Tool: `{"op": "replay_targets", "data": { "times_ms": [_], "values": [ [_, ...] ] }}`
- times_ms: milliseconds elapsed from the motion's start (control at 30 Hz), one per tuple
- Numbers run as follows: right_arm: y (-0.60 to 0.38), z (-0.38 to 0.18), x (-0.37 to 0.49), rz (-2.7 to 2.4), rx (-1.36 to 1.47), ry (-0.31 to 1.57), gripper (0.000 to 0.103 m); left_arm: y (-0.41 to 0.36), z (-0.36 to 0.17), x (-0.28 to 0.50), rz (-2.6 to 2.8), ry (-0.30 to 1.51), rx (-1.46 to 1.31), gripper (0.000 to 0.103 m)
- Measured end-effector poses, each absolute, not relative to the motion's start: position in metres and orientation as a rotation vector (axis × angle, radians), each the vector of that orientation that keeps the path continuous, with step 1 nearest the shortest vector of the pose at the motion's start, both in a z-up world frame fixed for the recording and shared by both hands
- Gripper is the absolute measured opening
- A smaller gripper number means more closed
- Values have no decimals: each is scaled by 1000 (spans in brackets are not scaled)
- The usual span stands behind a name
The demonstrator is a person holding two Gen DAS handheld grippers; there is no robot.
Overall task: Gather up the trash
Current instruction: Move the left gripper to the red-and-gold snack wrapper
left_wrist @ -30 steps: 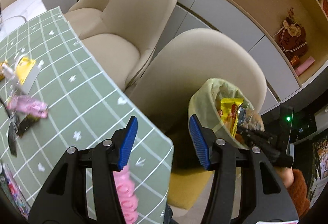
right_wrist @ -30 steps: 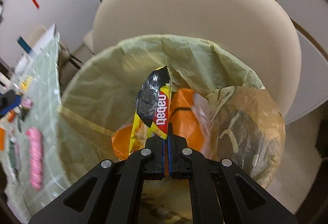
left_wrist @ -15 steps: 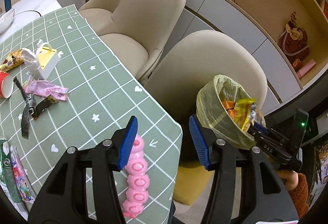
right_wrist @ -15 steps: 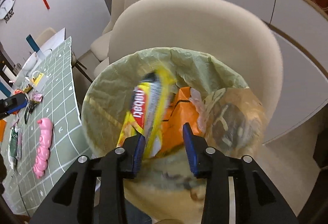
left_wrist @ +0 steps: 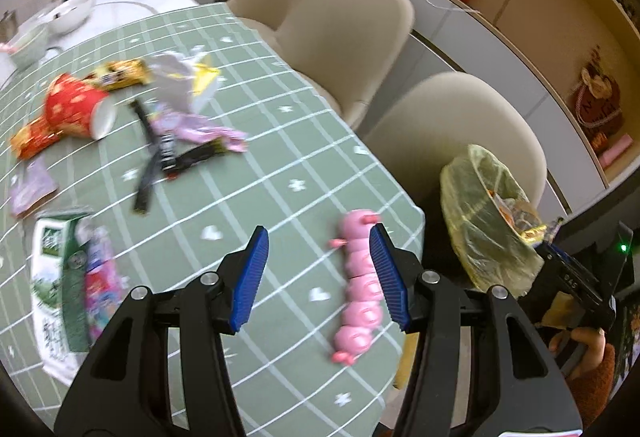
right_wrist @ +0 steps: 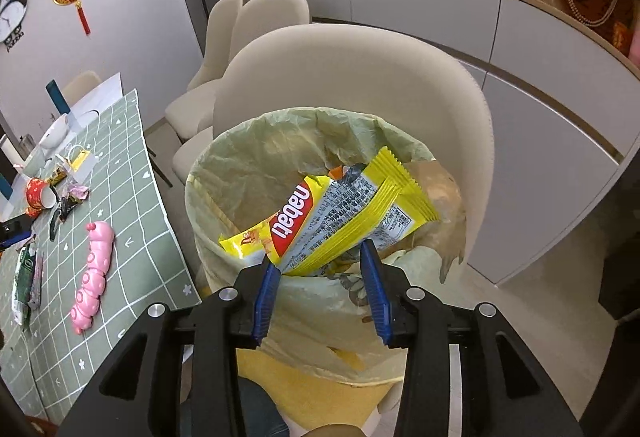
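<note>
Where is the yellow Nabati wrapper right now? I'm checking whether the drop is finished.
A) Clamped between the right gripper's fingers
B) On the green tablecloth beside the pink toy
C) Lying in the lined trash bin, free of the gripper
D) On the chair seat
C: the Nabati wrapper lies inside the trash bin, while the right gripper is open, its jaws spread apart around it.

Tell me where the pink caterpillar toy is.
The pink caterpillar toy lies on the green tablecloth near its edge, left of the trash bin in the right wrist view.
</note>
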State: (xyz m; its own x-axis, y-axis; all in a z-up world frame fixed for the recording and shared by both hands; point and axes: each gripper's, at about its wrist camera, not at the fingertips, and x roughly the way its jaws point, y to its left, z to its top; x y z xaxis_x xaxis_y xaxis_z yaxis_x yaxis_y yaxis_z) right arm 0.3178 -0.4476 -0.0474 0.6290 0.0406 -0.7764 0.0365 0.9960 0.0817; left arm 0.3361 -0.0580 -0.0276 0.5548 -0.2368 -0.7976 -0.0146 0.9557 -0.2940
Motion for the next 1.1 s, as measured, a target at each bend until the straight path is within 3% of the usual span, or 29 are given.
{"op": "replay_targets", "data": {
  "times_ms": [667,1100],
  "values": [
    [-376,-23,307,265,148,808,57,-5,-39,307,-76,933,-302,50],
    [-246,-24,356,508,-32,818,57,142,-35,306,129,774,-260,50]
  ]
}}
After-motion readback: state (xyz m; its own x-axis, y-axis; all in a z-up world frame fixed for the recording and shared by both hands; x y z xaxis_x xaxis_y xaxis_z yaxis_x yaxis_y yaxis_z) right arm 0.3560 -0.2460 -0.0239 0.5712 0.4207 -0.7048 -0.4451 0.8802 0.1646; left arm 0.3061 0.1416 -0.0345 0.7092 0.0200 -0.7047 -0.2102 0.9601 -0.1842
